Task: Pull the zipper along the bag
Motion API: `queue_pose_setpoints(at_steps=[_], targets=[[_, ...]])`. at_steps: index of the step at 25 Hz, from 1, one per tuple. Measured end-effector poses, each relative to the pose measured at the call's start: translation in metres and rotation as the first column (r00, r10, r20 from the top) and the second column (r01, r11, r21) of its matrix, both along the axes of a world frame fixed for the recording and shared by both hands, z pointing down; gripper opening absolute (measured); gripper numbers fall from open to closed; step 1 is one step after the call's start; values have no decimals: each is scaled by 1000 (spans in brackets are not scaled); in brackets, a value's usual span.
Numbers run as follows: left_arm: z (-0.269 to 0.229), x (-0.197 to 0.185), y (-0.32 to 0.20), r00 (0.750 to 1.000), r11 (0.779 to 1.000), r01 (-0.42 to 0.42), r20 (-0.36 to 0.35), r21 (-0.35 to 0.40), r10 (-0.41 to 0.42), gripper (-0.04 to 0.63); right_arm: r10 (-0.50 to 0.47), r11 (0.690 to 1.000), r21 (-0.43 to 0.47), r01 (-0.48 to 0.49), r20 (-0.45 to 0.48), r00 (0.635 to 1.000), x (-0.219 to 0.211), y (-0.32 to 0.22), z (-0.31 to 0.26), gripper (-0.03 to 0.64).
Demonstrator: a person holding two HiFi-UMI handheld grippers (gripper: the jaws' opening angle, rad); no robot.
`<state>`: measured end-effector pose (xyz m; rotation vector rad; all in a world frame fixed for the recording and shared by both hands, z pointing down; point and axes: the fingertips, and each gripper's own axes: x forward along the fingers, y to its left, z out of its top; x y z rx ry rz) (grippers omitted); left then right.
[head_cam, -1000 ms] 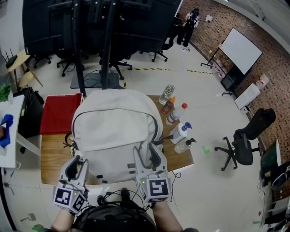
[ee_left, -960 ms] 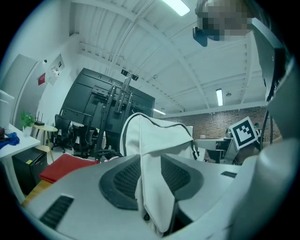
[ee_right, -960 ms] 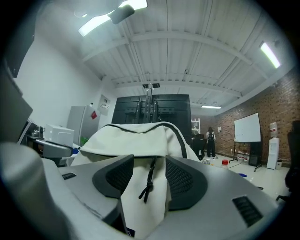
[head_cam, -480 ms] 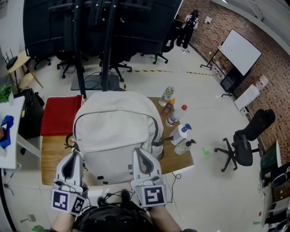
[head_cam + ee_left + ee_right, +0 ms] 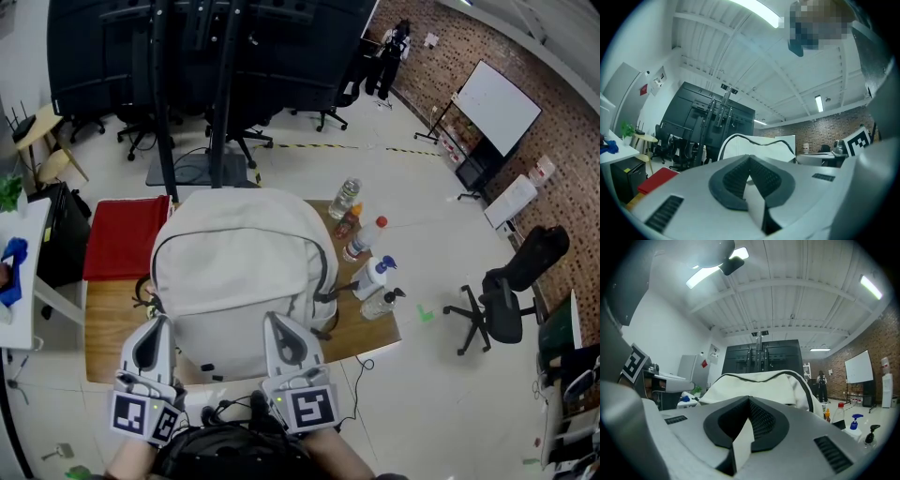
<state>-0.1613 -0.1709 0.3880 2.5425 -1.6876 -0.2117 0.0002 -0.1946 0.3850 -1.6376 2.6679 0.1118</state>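
Observation:
A cream backpack (image 5: 239, 272) stands on the wooden table (image 5: 108, 328), with a dark zipper line (image 5: 324, 262) running round its top and right side. My left gripper (image 5: 154, 324) hovers at the bag's near left corner, shut, with nothing between its pads. My right gripper (image 5: 277, 321) hangs at the bag's near right edge, also shut and empty. In the left gripper view the jaws (image 5: 750, 161) meet and the backpack (image 5: 757, 146) rises behind them. In the right gripper view the gripper (image 5: 750, 404) is likewise shut, apart from the backpack (image 5: 761, 383) ahead. I cannot make out the zipper pull.
Several bottles (image 5: 361, 239) and spray bottles (image 5: 375, 274) stand on the table's right part beside the bag. A red cloth (image 5: 122, 234) lies at the left. A dark stand (image 5: 216, 112) is behind the table, an office chair (image 5: 506, 300) at the right.
Both grippers' jaws have gone from open to shut on nothing. The right gripper has drifted a little left and back toward me; the bag has not moved.

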Motion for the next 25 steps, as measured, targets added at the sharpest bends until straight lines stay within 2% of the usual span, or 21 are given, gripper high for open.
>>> queue_pose_setpoints(at_steps=[25], targets=[[3,8,-9,1000,1000,-6,6,-12,6,14,8,1000,4,-8,-75,997,9,-8,3,28]])
